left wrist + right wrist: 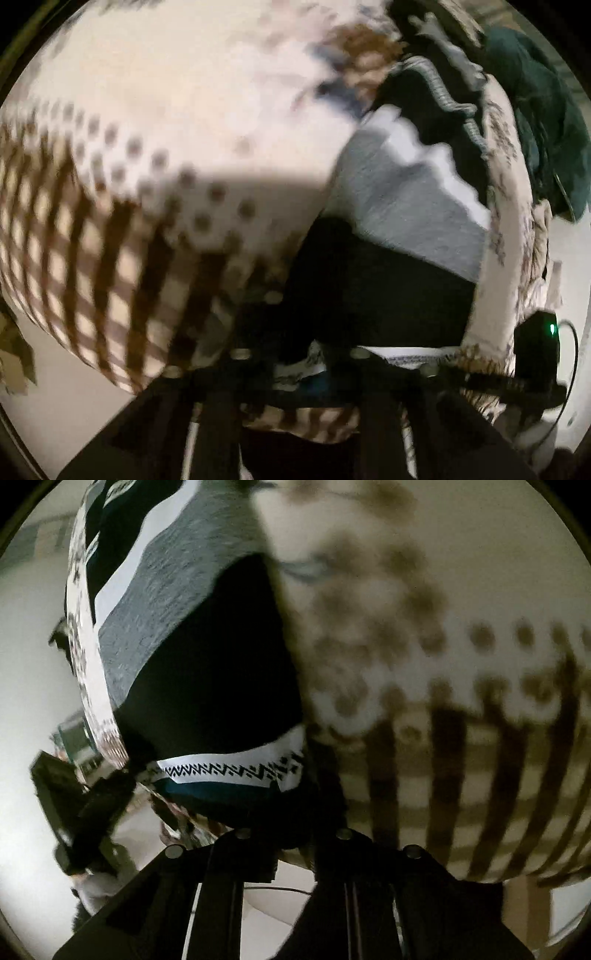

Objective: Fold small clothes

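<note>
1. In the left wrist view a cream cloth (155,122) with brown dots and a brown checked band fills the upper left and centre of the frame; it is blurred.
2. To its right lies a garment (402,206) with a grey panel, a white stripe and a black panel, running from the upper right down to the lower centre.
3. A white band with a small black zigzag print (406,355) marks the garment's lower edge, just above the gripper body.
4. A dark green piece of clothing (543,122) sits at the upper right edge of the frame, beyond the cloth's border.
5. A pale floor (55,387) shows at the lower left, outside the cloth; at the lower right a small black device with a green light (537,350) and a thin cable stands beside the cloth's edge.
6. The left gripper (295,363) is at the bottom centre, dark and blurred over the garment's hem; whether its jaws pinch the fabric cannot be told.
7. In the right wrist view the same garment (177,602) occupies the upper left and centre, the cream cloth (461,602) the right half, with brown stripes at the lower right.
8. The right gripper (295,843) sits at the bottom centre, close under the zigzag band (229,771); its jaws stand narrowly apart, and a grip on the cloth cannot be told.
9. A pale wall or floor (33,709) fills the left edge, with blurred dark equipment (88,812) at the lower left.
</note>
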A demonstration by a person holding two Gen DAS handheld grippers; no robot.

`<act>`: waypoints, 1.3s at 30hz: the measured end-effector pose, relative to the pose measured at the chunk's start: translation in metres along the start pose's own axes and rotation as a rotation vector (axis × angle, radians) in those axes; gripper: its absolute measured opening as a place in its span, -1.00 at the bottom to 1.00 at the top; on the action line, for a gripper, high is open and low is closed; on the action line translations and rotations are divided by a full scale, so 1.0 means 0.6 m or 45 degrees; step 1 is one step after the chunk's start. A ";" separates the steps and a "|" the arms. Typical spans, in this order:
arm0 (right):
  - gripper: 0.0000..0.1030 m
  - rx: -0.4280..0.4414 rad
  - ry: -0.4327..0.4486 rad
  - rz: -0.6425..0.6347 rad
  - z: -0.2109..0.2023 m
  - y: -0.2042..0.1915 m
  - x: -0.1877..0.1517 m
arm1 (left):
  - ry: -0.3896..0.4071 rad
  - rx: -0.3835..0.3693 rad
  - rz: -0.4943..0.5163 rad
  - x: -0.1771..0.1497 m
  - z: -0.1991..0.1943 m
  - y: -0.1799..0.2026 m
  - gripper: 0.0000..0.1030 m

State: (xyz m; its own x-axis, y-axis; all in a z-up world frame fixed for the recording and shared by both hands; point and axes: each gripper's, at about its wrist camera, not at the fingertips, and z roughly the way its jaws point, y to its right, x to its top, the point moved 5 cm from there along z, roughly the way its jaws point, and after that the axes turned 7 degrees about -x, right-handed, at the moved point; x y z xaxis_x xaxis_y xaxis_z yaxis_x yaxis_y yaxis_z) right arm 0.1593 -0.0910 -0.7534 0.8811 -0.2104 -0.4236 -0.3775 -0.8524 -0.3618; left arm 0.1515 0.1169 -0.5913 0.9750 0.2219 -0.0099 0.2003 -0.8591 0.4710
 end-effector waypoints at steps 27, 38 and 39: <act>-0.79 0.071 0.404 0.091 -0.204 -0.078 0.417 | 0.218 -0.238 0.207 0.457 0.047 0.156 -0.17; 0.15 0.322 0.622 0.169 -0.350 -0.172 0.684 | 0.215 -0.156 0.272 0.690 0.120 0.224 0.12; 0.14 0.291 0.611 0.174 -0.347 -0.176 0.712 | 0.217 -0.122 0.300 0.699 0.133 0.225 -0.01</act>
State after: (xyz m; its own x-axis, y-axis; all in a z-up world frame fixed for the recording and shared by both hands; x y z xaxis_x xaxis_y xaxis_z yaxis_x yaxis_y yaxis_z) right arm 0.6348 -0.1904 -0.7229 0.8307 -0.5520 -0.0722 -0.5026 -0.6878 -0.5238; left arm 0.5952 0.0573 -0.6026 0.9619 0.1028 0.2535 -0.0473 -0.8503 0.5241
